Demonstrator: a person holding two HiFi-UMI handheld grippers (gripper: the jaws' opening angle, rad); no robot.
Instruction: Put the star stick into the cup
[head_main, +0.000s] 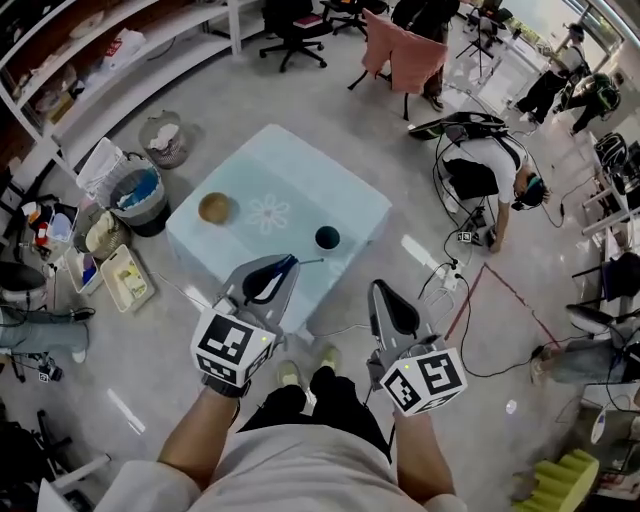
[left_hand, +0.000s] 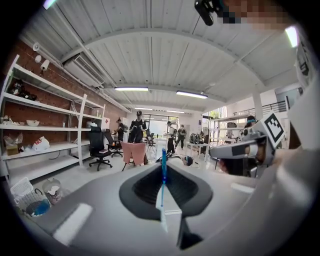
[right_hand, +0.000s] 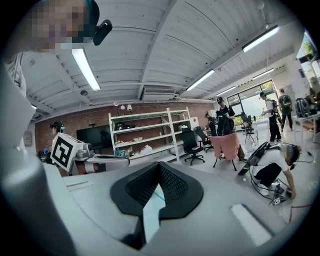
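Observation:
A dark round cup (head_main: 327, 237) stands near the front right edge of the pale blue table (head_main: 300, 175). My left gripper (head_main: 292, 262) hovers over the table's front edge, just left of the cup and nearer me, shut on the star stick (head_main: 310, 262), a thin rod that points toward the cup. In the left gripper view the blue stick (left_hand: 163, 175) runs straight up between the shut jaws of the left gripper (left_hand: 163, 164). My right gripper (head_main: 378, 288) is off the table's front right corner, shut and empty, and the right gripper (right_hand: 160, 166) aims out across the room.
A tan bowl (head_main: 215, 208) sits on the table's left side beside a white flower print (head_main: 268, 214). Bins (head_main: 137, 197) and baskets crowd the floor to the left. A person (head_main: 490, 175) bends over cables at the right. Office chairs (head_main: 405, 57) stand beyond.

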